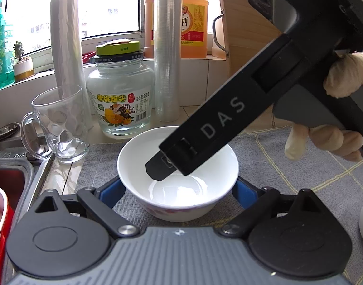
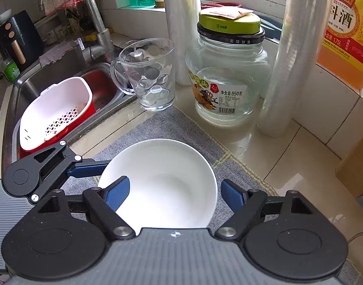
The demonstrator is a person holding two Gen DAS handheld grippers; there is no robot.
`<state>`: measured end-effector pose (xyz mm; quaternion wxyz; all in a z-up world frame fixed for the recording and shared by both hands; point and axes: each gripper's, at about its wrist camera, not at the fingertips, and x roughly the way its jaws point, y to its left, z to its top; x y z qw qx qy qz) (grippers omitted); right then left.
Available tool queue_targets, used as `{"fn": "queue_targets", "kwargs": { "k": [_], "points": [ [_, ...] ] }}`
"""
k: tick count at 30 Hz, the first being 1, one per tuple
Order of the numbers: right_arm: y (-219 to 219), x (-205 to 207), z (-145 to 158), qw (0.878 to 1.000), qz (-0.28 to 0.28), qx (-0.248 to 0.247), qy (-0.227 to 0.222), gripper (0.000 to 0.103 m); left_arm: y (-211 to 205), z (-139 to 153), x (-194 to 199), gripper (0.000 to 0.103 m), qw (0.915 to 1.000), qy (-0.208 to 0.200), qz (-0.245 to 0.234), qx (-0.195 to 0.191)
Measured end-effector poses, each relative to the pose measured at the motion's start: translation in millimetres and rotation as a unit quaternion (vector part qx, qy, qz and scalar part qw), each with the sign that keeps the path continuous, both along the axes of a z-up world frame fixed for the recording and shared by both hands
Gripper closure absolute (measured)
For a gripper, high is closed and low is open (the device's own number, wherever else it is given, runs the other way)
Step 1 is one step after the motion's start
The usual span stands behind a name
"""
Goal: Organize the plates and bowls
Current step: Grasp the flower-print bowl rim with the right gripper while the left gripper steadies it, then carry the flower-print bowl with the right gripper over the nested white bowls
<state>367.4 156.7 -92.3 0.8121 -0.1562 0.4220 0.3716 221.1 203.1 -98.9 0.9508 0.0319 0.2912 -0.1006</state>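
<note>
Both grippers are on the round white ceramic bowl (image 2: 164,182), which sits on the grey woven mat (image 2: 171,123) on the tabletop. The right gripper (image 2: 175,196) has one blue pad inside the rim and one outside; whether they pinch I cannot tell. The left gripper (image 1: 179,190) stands wide, flanking the bowl's sides, holding nothing. Judged next: pinch the wall firmly before lifting. Only the left view shows the floral outer wall; only the right shows the steel sink (image 2: 62,71).

Bright daylight from blown-out window (image 1: 72,7), sharp focus, fisheye-curved edges
</note>
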Motion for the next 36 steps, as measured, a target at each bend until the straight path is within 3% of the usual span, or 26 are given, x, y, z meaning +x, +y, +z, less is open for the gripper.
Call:
{"fn": "queue_targets", "kwargs": {
  "k": [18, 36],
  "points": [
    [-1.6, 4.8, -0.2, 0.999, -0.003, 0.021, 0.029, 0.017, -1.2, 1.6, 0.3, 0.008, 0.9999, 0.005, -0.009, 0.010],
    [-29.5, -29.1, 26.6, 0.998, -0.019, 0.047, 0.042, 0.017, -21.5, 32.6, -30.5, 0.008, 0.9992, 0.013, -0.036, 0.015]
  ]
}}
